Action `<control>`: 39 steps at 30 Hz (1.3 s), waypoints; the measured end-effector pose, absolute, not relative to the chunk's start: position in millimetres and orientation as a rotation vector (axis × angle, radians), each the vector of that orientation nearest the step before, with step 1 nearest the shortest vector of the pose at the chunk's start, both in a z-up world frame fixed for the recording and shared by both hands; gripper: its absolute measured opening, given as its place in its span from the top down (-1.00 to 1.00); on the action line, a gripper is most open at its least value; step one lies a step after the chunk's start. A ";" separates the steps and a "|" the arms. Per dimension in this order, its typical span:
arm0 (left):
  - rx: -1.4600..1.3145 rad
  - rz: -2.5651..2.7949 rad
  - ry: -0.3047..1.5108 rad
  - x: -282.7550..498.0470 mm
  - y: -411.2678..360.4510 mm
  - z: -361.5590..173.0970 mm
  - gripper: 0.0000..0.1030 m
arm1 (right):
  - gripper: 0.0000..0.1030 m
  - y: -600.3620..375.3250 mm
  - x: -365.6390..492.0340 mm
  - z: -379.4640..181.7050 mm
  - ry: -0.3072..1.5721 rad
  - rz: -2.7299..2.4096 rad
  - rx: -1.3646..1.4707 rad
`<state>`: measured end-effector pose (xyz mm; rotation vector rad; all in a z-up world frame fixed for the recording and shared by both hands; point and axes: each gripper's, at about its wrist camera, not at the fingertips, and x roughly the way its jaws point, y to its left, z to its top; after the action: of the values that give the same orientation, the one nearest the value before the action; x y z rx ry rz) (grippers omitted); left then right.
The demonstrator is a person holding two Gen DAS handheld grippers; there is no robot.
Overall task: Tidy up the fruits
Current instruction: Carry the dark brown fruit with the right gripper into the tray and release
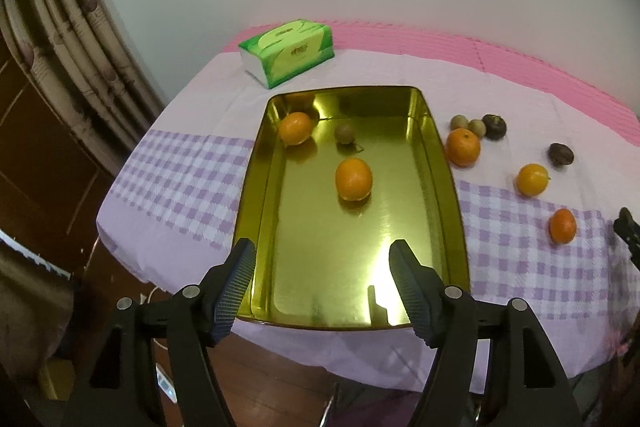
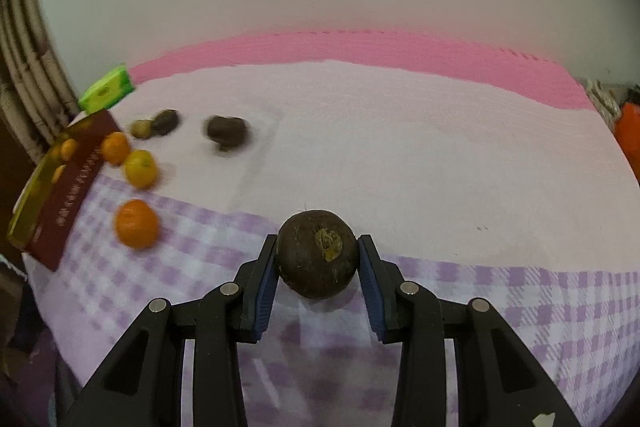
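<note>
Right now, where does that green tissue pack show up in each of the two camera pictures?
Left wrist view: green tissue pack sits upper left of centre, on the cloth just beyond the gold tray.
Right wrist view: green tissue pack is small and blurred at the far left edge.
Shared landmark: the gold tray, directly in front of the pack.

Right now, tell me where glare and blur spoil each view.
Left wrist view: sharp, but a bright glare patch lies on the gold tray floor near the open left tongs. Right wrist view: the fruits at left, like the orange, are smeared by motion blur; the dark fruit gripped in the right tongs stays crisp.
</note>
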<state>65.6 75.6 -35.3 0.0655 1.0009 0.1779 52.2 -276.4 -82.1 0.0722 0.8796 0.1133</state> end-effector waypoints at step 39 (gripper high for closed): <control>-0.139 0.565 0.924 61.8 169.2 -31.8 -0.55 | 0.31 87.2 140.4 -55.0 0.926 0.805 -0.218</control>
<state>61.8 169.2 -31.8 -0.1386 0.9238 0.5654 140.4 87.2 -55.0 -0.2181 0.9256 0.8049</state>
